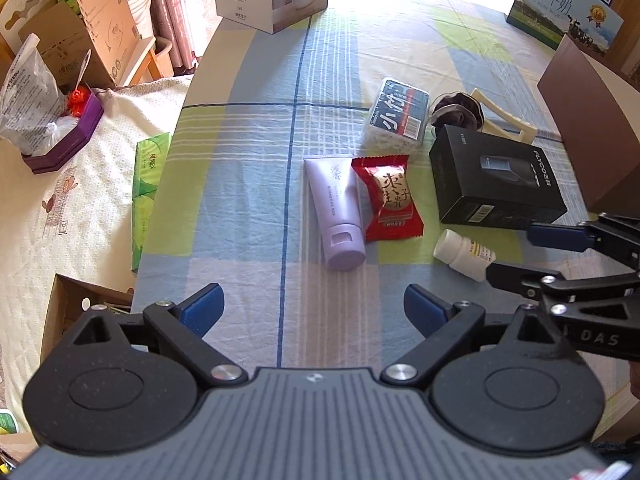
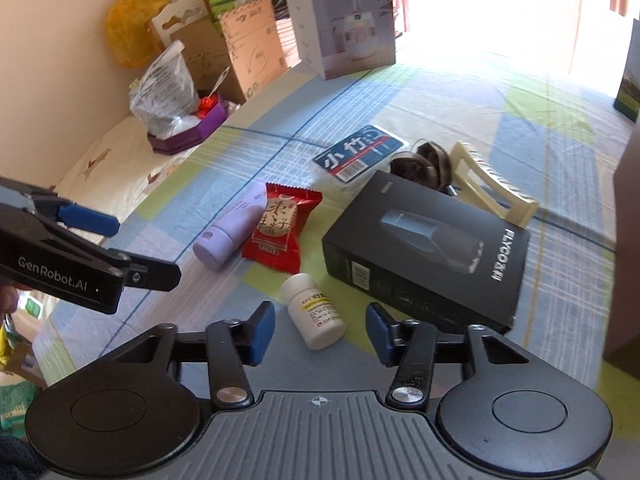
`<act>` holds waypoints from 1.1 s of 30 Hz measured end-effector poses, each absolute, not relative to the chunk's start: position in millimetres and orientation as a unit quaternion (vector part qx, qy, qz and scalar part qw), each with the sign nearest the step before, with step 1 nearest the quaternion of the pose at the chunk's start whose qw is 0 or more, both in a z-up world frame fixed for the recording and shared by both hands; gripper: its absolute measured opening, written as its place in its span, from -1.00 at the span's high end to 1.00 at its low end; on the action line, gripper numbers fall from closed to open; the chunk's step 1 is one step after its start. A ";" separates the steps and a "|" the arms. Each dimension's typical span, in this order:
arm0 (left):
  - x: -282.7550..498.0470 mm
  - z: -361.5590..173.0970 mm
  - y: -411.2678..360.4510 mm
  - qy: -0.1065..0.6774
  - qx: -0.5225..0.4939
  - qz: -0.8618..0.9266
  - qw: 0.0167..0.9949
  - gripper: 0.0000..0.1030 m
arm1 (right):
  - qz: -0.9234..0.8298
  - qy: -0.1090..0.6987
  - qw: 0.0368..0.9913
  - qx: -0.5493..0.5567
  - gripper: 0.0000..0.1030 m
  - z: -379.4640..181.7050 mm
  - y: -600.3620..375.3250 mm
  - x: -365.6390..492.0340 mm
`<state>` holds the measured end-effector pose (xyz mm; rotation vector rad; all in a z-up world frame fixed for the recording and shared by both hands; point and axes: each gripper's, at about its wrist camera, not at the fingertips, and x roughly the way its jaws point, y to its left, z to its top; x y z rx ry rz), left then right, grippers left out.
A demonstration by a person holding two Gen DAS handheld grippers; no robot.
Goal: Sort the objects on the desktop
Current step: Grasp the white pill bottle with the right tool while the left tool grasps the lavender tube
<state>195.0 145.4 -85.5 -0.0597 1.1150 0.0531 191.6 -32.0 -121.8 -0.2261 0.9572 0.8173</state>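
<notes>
- Right wrist view: my right tongs hover over the white pill bottle, which lies on its side on the checked tabletop, cap pointing away from me. The blue pads stand either side of its body, partly closed in but with a clear gap each side, so nothing is gripped yet.
- Left wrist view: my left tongs gape wide and empty above bare cloth, short of the lilac tube and the red snack packet, which lie side by side and touching.
- Black shaver box sits just beside the bottle on its right; behind it lie a cotton-swab box, a dark scrunchie and a cream comb.
- By my judgement the bottle is light, rigid plastic and smooth enough to roll or squirt out of a pinch; I would take it across the labelled middle of the body, not the cap.
- Crowding matters: the right pad has little room between bottle and shaver box, and a nudge could send the bottle rolling.
- Tube looks soft and squeezable, best held near the cap; the packet is crinkly and thin, easiest by an edge.
</notes>
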 end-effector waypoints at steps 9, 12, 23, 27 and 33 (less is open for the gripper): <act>208.4 -94.7 150.9 0.534 -0.021 0.021 0.845 -0.80 | 0.389 0.446 0.794 -0.139 0.35 -138.3 -15.9 195.6; 211.1 -97.5 150.5 0.536 -0.019 0.017 0.844 -0.79 | 0.395 0.447 0.789 -0.145 0.53 -140.2 -14.4 194.8; 227.4 -103.7 145.0 0.539 -0.005 -0.004 0.842 -0.68 | 0.338 0.483 0.800 -0.110 0.53 -136.4 -57.8 193.4; 238.1 -107.1 143.4 0.541 0.003 -0.007 0.841 -0.61 | 0.284 0.499 0.815 -0.080 0.53 -134.1 -91.3 194.8; 255.3 -113.0 143.5 0.543 0.016 -0.006 0.840 -0.48 | 0.212 0.507 0.834 -0.048 0.53 -128.5 -137.5 198.2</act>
